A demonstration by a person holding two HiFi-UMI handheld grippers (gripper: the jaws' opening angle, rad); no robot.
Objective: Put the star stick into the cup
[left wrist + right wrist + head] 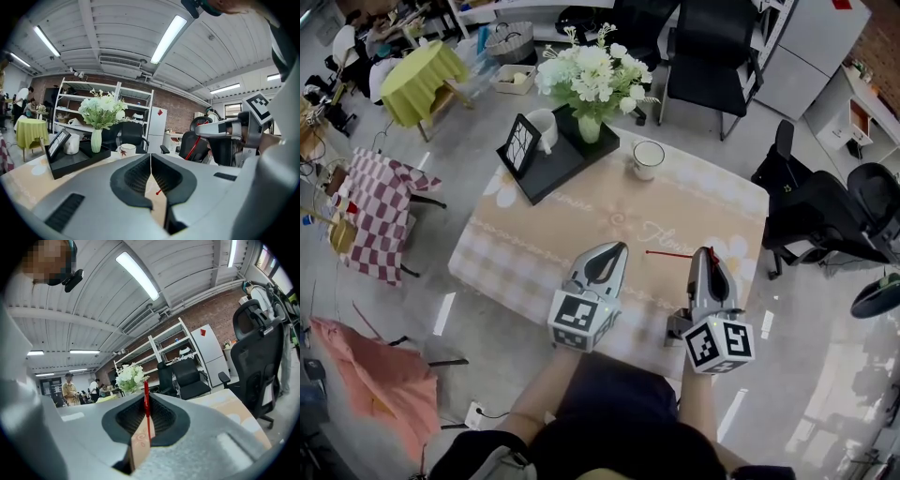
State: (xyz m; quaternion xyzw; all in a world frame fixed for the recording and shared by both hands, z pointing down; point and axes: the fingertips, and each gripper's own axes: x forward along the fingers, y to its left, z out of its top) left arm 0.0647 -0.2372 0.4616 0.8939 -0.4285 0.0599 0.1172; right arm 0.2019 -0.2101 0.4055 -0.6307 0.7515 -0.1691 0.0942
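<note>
The star stick is a thin red rod lying level just above the beige tablecloth, and my right gripper is shut on its right end. In the right gripper view the stick stands upright between the closed pads. The white cup stands upright on the far side of the table, beyond both grippers. My left gripper hovers to the left of the stick's free end, shut and empty. In the left gripper view its jaws meet, and the cup shows just beyond them.
A black tray at the table's far left carries a flower vase, a picture frame and a white mug. Black office chairs stand to the right and behind. A checkered table is at the left.
</note>
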